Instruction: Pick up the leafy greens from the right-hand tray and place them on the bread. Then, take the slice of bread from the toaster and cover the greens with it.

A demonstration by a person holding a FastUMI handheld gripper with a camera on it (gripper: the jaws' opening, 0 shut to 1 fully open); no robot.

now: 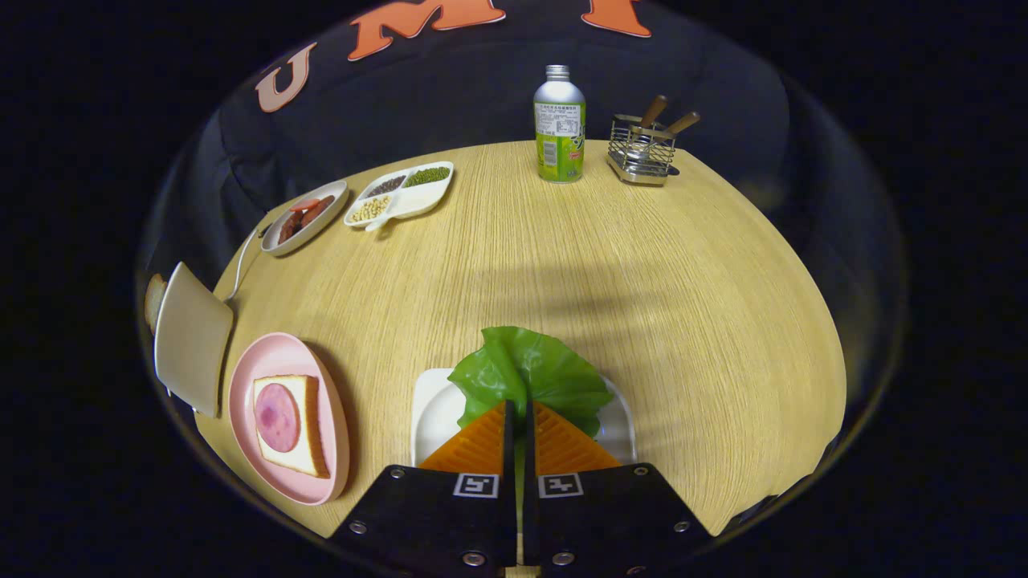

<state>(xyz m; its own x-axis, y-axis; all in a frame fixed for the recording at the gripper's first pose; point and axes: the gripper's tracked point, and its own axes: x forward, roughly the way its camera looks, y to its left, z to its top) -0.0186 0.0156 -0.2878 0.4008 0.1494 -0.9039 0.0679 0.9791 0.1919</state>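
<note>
Evidently, gripper view: the gripper (520, 413) has its two fingers drawn nearly together, a thin strip of green showing in the slit between them, so I judge it clenched on the leafy greens (530, 373); the leaf fans out just ahead of the fingertips and hangs over the white tray (430, 409), whether clear of it or brushing it I cannot tell; off to the left of the fingers sits the pink plate (241, 401) with a slice of bread (309, 429) lying flat on it, a round slice of ham (278, 417) on top, no green on it; just beyond the plate stands the toaster (193, 337), a slice of bread in the toaster (154, 301) peeking up at its far side; farther back on the wooden table (642, 281) lie a grey dish of sausages (305, 217), a divided dish of beans (401, 193), a bottle (559, 124) and a wire caddy (641, 148). Judgement on progress: greens gripped at the tray; bread on the plate bare of greens; second slice in the toaster; left to do is carrying the leaf across to the plate, laying it on the ham-topped slice, then fetching the toaster slice to cover it.
</note>
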